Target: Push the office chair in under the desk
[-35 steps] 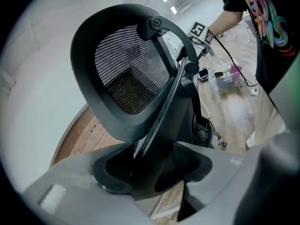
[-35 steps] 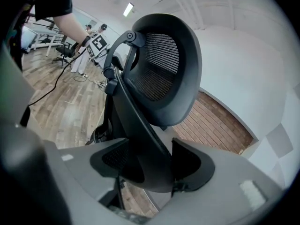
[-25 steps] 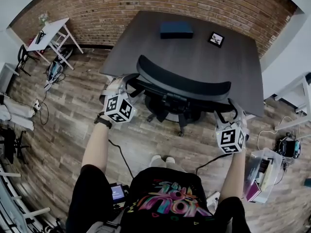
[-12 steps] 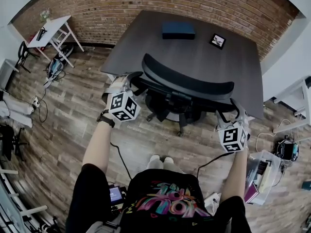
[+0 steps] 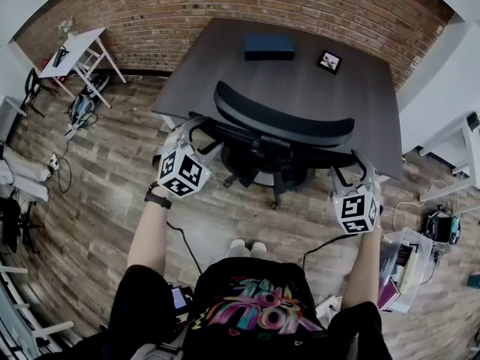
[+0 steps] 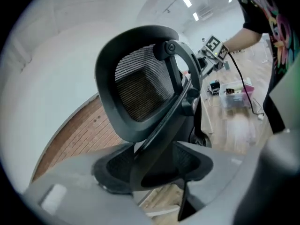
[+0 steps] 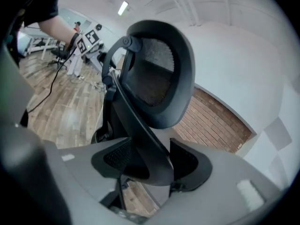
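The chair (image 5: 283,123) sits dead centre in the head view, straight ahead of both my grippers, and the desk (image 5: 315,81) is directly beyond it, up the frame. The chair back's long axis runs left to right, roughly along the desk's near edge, with its left end a little higher in the frame. So I judge the push has to go straight up the frame, both sides together.

My left gripper (image 5: 187,132) is at the chair's left side and sits slightly further up the frame than the right gripper (image 5: 352,175). In its own view the left bar (image 6: 159,135) of the chair fills the gap between the jaws, and I read that as a wide grip on it. The right jaws have just been closing. The right bar (image 7: 140,139) stands between them, but a sliver of light shows on one side, so they look wide and not yet pressing.

The base is on the plank floor (image 5: 97,171), which looks smooth enough to roll on. A brick wall (image 5: 225,6) is behind the desk, so there is a hard stop.
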{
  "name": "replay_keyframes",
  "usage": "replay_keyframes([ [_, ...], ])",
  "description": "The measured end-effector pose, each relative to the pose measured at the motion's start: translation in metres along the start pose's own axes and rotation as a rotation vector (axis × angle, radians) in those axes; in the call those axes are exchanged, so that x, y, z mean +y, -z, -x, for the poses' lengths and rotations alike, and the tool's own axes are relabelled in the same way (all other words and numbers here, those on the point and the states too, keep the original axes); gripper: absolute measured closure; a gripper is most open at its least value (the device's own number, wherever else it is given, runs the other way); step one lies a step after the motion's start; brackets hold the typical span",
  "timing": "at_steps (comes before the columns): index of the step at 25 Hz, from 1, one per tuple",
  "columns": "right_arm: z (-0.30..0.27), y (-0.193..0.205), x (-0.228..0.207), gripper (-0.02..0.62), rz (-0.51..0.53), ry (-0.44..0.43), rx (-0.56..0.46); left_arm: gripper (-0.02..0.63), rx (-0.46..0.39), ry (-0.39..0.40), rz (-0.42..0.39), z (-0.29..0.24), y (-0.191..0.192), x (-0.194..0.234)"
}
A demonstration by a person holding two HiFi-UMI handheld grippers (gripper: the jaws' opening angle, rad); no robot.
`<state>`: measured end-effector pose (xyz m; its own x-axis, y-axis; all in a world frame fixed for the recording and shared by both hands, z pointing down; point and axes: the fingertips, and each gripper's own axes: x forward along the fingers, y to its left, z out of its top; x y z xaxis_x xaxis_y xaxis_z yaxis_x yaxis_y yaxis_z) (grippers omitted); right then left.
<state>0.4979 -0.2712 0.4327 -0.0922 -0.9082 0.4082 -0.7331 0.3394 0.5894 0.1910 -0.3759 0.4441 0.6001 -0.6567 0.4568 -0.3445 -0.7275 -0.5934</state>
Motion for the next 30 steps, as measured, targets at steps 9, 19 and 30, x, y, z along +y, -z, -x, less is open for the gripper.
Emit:
replay_keyframes([
  [9, 0.057, -0.056, 0.010, 0.351, -0.316, -0.044, -0.273, 0.339, -0.175, -0.022, 0.236, 0.047, -0.041, -0.018],
  [19, 0.068, -0.108, 0.034, 0.414, -0.526, -0.118, -0.441, 0.393, -0.475, -0.158, 0.672, 0.098, -0.095, -0.013],
  [30, 0.078, -0.129, 0.031, 0.557, -0.676, -0.073, -0.525, 0.480, -0.535, -0.177, 0.661, 0.119, -0.113, -0.021],
])
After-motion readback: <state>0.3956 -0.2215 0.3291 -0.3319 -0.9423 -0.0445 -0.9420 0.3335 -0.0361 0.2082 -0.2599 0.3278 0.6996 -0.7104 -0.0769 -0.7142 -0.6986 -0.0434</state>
